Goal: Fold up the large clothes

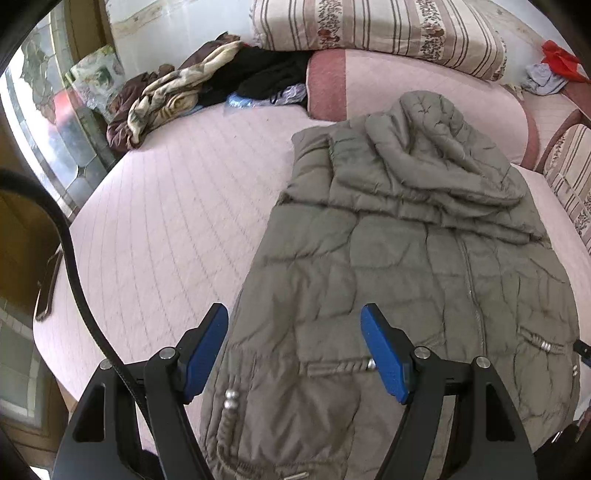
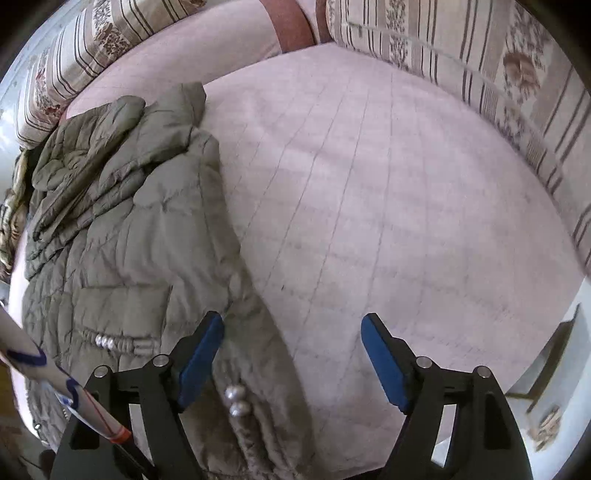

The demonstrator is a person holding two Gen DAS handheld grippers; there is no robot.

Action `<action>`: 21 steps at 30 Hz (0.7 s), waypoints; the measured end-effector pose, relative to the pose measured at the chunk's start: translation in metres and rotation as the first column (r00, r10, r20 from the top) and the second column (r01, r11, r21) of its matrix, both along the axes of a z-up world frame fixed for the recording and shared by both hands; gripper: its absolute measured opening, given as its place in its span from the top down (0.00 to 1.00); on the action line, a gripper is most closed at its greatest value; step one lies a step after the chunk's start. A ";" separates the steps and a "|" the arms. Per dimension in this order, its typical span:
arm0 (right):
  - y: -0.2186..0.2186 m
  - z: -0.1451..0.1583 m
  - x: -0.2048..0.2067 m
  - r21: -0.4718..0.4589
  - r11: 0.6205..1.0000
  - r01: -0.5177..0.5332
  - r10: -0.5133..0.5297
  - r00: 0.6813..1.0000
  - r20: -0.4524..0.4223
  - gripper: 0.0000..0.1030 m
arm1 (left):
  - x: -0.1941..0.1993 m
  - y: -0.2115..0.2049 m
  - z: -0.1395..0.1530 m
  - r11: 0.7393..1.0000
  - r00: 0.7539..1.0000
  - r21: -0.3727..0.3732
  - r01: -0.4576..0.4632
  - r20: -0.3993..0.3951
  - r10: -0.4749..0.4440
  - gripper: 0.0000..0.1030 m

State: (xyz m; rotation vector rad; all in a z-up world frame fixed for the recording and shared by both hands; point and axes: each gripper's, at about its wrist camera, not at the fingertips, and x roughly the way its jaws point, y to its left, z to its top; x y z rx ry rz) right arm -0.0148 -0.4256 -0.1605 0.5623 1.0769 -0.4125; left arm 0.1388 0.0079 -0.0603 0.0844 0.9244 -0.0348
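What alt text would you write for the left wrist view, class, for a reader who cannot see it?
An olive puffer coat lies flat on a pink quilted bed, hood at the far end. The open left gripper hovers over its near hem, holding nothing. Crumpled clothes and a striped cushion lie beyond.

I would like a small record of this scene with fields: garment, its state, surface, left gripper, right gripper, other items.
garment: olive-green quilted puffer jacket
state: lying flat, zipper closed, hood bunched at far end
surface: pale pink quilted bed cover
left gripper: open, above jacket's hem, holding nothing
right gripper: open, over jacket's edge, holding nothing
other items: heap of brown, cream and black clothes; striped floral cushions
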 end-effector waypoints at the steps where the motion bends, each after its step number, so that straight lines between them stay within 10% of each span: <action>1: 0.003 -0.003 -0.003 0.017 1.000 -0.002 0.002 1.000 0.003 0.19 | -0.002 0.002 -0.002 1.000 1.000 0.000 -0.004 -0.004 0.004 0.28; 21: 0.031 -0.014 -0.023 0.060 0.998 0.006 -0.007 1.000 0.018 0.18 | -0.015 0.069 -0.031 0.993 0.992 -0.026 -0.112 -0.062 0.111 0.28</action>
